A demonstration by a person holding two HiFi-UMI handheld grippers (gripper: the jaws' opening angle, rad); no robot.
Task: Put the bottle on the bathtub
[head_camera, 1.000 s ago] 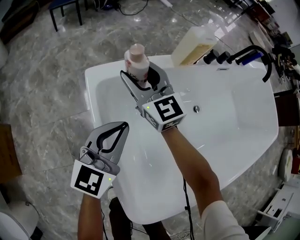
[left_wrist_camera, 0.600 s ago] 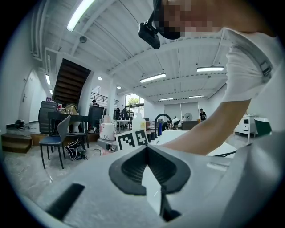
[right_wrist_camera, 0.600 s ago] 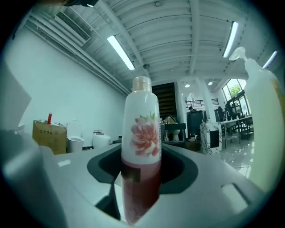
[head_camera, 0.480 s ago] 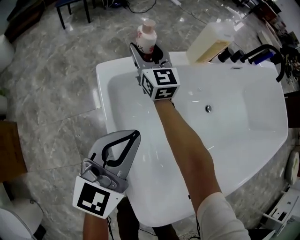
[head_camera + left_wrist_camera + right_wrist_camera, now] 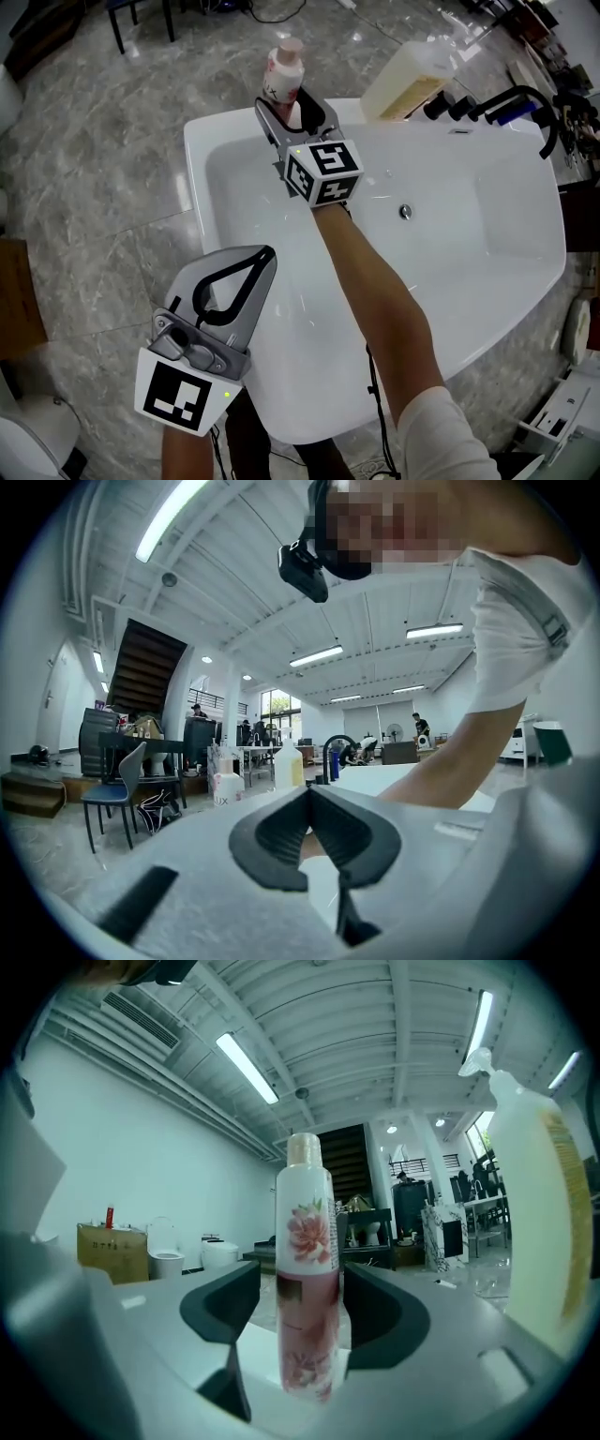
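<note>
**Pink floral bottle standing on the bathtub's far-left corner**

The bottle (image 5: 284,67) (image 5: 307,1269) stands upright on the rim of the white bathtub (image 5: 487,281), at its far-left corner. The right gripper (image 5: 292,105) (image 5: 302,1307) reaches across the basin; its jaws are released, set either side of the bottle's lower half, with a gap showing at one side. Along the far edge, to the right, a large cream pump bottle (image 5: 405,82) leans beside a black faucet (image 5: 511,103). The left gripper (image 5: 267,251) (image 5: 309,789) hangs over the near-left edge, jaws clenched together on nothing.
</note>
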